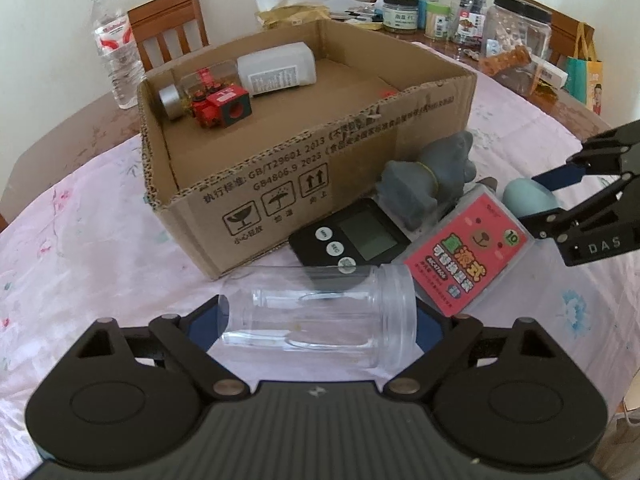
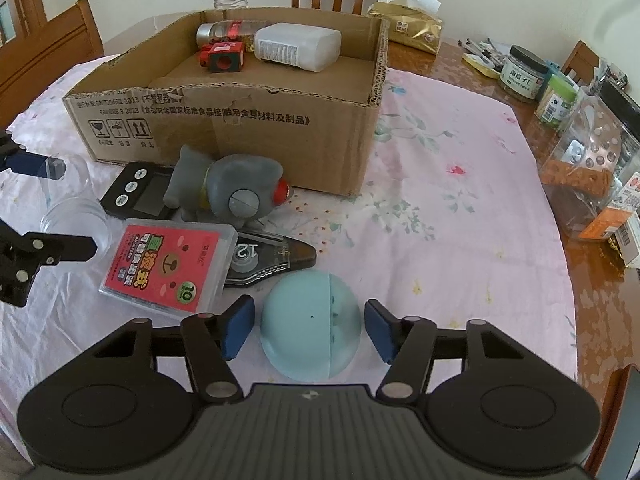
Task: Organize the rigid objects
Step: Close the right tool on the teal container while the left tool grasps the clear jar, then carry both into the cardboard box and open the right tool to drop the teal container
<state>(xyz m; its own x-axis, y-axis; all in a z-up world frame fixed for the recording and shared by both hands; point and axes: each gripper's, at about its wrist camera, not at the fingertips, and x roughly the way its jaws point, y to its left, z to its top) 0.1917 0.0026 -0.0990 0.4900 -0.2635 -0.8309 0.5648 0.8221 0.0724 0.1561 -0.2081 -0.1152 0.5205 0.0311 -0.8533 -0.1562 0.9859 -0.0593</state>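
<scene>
The cardboard box (image 1: 280, 184) carries print on its near wall: "GB/T29601 2013" and "GB4806.9 2023" among Chinese characters, above three handling signs – a glass, an umbrella, two up arrows. To the right, the pink card case (image 1: 466, 258) shows big Chinese lettering, a bear face and a green "10". The right gripper (image 1: 556, 198) reads "DAS" in the left wrist view. On the tape dispenser (image 2: 268, 258), a "12", seen upside down.

Black left gripper (image 1: 322, 326), blue pads, silver rivets, ribbed grey housing, right gripper (image 2: 310, 330) alike
</scene>
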